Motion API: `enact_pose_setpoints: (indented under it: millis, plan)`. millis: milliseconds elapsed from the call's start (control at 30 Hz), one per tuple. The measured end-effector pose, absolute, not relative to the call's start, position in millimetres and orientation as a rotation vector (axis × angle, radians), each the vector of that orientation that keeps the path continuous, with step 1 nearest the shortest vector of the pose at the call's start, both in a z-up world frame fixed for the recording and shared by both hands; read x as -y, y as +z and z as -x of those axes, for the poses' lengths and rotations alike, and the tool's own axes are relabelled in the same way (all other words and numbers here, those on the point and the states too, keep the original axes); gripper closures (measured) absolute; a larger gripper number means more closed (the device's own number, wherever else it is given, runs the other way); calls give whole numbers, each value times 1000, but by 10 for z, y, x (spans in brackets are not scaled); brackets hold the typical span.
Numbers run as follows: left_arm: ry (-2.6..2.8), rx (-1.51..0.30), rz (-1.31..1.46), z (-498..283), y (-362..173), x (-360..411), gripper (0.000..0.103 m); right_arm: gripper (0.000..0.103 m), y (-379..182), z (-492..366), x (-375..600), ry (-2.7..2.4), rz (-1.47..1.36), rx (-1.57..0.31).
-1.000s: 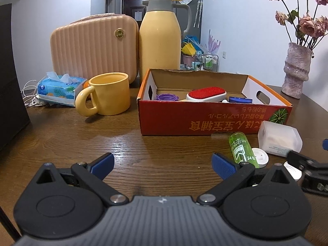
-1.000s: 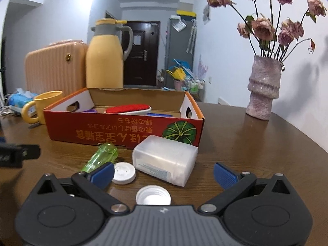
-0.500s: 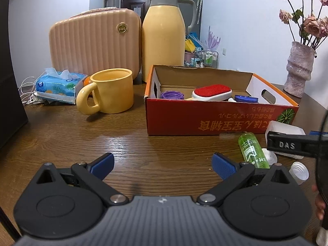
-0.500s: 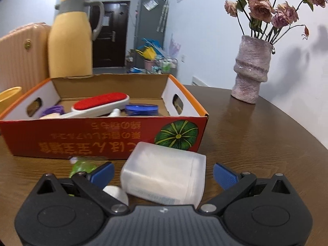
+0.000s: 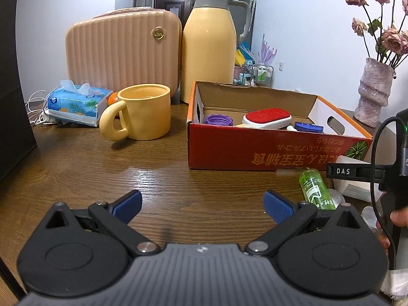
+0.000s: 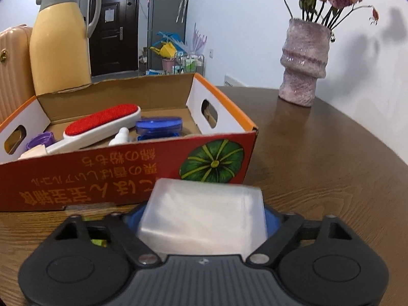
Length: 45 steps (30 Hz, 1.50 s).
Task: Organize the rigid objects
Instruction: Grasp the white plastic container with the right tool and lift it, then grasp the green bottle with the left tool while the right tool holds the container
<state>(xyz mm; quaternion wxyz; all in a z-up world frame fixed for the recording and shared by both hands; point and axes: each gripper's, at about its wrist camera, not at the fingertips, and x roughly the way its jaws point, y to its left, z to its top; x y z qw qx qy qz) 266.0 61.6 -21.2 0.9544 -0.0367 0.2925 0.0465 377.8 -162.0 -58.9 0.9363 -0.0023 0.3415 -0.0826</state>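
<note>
step: we grasp the translucent plastic box (image 6: 204,219) lying near the red carton (image 6: 127,176) | right gripper (image 6: 201,219): jaws just closing, pads against the box sides | left gripper (image 5: 201,204): spread, empty | next: we judge a lift over the carton's near wall, then release inside

A dark wooden worktop (image 5: 158,178) is seen, bearing a red cardboard box (image 5: 255,148), yellow mug (image 5: 145,112), tissue pack (image 5: 76,102), green bottle (image 5: 315,188) and vase (image 6: 303,61).

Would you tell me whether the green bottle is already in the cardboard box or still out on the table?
Out: the green bottle lies on its side on the table, just in front of the cardboard box.
</note>
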Motion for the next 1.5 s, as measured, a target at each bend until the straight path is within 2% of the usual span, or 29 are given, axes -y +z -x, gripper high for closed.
enact_pose_setpoints:
  millis: [733,1500]
  plan:
    - [108,-589,22,-2691,-257,-452,0,20,-431,-3438,1863,-41,-28,-592]
    - [54,-632,36,-2793,-318,227,0,20,-339,-3105,2354,54,-14,-511]
